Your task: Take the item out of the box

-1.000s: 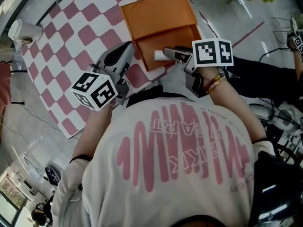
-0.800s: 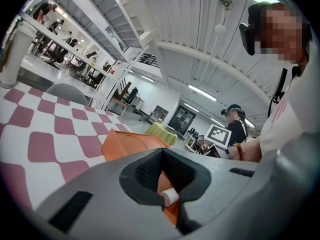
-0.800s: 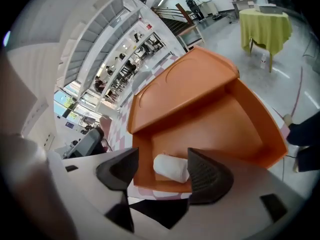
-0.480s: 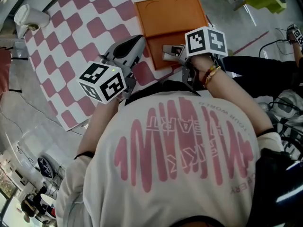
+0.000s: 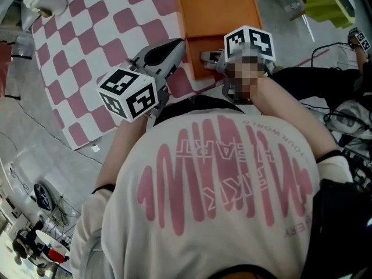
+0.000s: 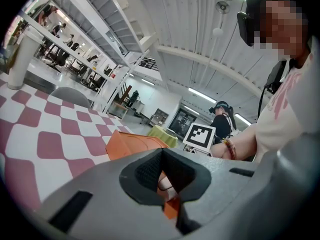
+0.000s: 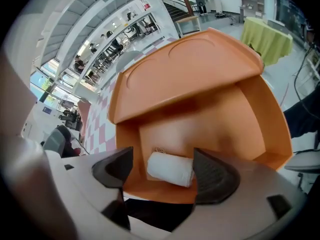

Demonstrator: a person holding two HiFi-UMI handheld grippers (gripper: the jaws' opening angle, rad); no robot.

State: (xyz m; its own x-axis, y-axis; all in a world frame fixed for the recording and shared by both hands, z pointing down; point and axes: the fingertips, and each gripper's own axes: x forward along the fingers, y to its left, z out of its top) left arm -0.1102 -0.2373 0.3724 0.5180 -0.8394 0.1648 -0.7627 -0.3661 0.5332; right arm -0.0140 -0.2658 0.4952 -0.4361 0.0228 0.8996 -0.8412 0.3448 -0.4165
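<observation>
Box point(image 5: 216, 13) – orange, rectangular, lid raised, at 12 o'clock on pink-and-white checked cloth point(image 5: 87, 45). Inside, on the floor near its front wall: small white cloth roll point(image 7: 170, 168). Right gripper point(image 7: 165, 173) tipped down over it, jaws wide apart, just been opening, straddling the roll without pressing. Left gripper point(image 6: 166, 186) at 11 o'clock, closed on the box's orange edge. Upside-down pink print on white T-shirt point(image 5: 221, 185): "TOUR WORLD".
</observation>
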